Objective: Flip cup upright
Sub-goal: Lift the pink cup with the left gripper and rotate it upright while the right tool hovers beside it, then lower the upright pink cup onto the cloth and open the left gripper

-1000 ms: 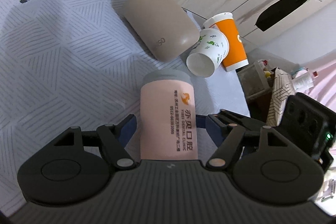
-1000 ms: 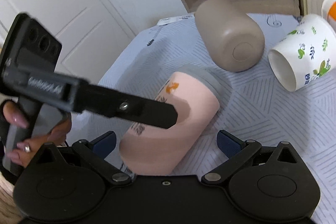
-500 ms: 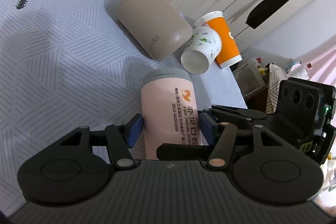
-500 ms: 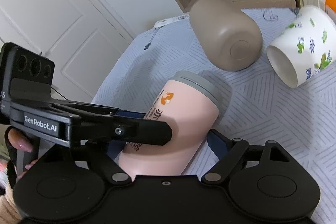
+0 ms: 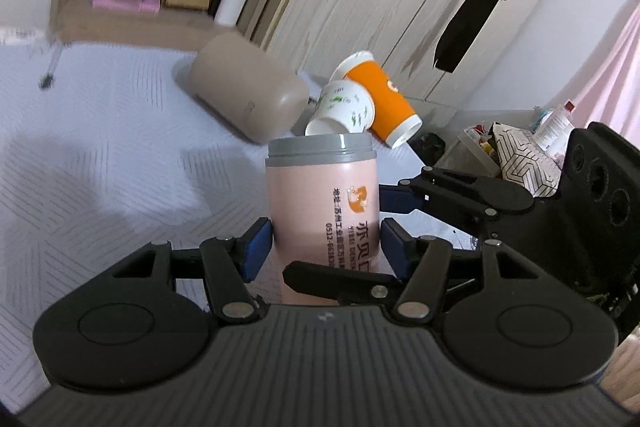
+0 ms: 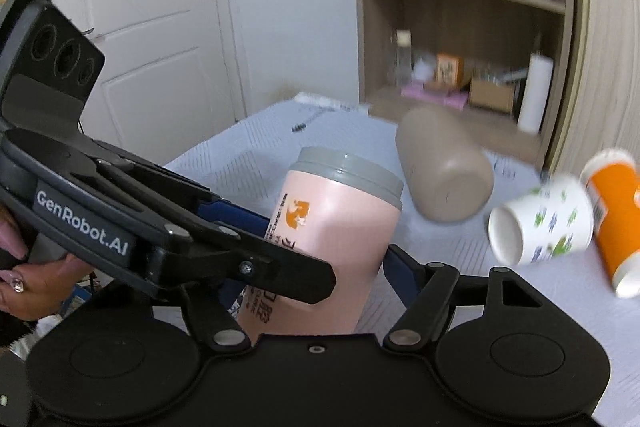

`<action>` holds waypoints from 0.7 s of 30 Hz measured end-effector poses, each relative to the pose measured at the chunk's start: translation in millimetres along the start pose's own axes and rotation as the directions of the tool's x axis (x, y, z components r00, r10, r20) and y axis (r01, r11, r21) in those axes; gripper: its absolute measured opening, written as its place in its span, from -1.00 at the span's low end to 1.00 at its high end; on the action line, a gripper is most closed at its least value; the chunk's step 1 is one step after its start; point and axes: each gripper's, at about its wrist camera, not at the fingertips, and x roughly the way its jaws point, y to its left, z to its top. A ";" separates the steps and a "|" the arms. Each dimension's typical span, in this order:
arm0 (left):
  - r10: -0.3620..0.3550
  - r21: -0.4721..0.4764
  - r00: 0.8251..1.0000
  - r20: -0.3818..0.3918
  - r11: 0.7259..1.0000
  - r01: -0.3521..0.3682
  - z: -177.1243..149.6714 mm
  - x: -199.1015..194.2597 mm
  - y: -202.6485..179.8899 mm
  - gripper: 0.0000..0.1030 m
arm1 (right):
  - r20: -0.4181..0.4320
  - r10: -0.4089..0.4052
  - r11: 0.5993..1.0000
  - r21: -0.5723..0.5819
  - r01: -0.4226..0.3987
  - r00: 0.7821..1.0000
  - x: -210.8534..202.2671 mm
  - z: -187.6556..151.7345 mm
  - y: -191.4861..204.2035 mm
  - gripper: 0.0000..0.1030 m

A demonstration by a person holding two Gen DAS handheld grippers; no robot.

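A pink cup (image 5: 320, 203) with a grey rim and orange logo is held tilted nearly upright, rim up, over the pale patterned tablecloth (image 5: 100, 155). My left gripper (image 5: 326, 241) is shut on its lower body, blue pads on both sides. My right gripper (image 6: 316, 267) is shut on the same pink cup (image 6: 340, 227) from the other side. Each gripper shows crossing in front of the cup in the other's view.
A beige cup (image 5: 248, 87) lies on its side behind. A white leaf-print paper cup (image 5: 344, 107) and an orange paper cup (image 5: 384, 99) lie on their sides near the table's right edge. A shelf unit (image 6: 460, 27) and wardrobe stand beyond.
Both grippers closed on the pink cup, which lay on its side, and raised it to nearly upright. The views tilted up toward the room.
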 end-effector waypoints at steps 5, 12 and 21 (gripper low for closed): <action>0.057 0.081 0.995 0.076 0.995 -0.063 0.7 -12.1 -9.7 0.13 | 0.161 -0.015 0.991 -0.127 0.036 0.987 -10.0 -5.2 10.1 0.40; 0.114 0.106 0.987 0.113 0.986 -0.126 4.6 -13.5 -5.9 0.13 | 0.235 -0.027 0.966 -0.245 0.086 0.972 6.0 -1.5 18.4 0.34; 0.138 0.141 0.983 0.120 0.978 -0.154 11.4 10.4 -9.6 0.13 | 0.263 -0.076 0.974 -0.185 0.127 0.962 23.1 -8.5 2.6 0.33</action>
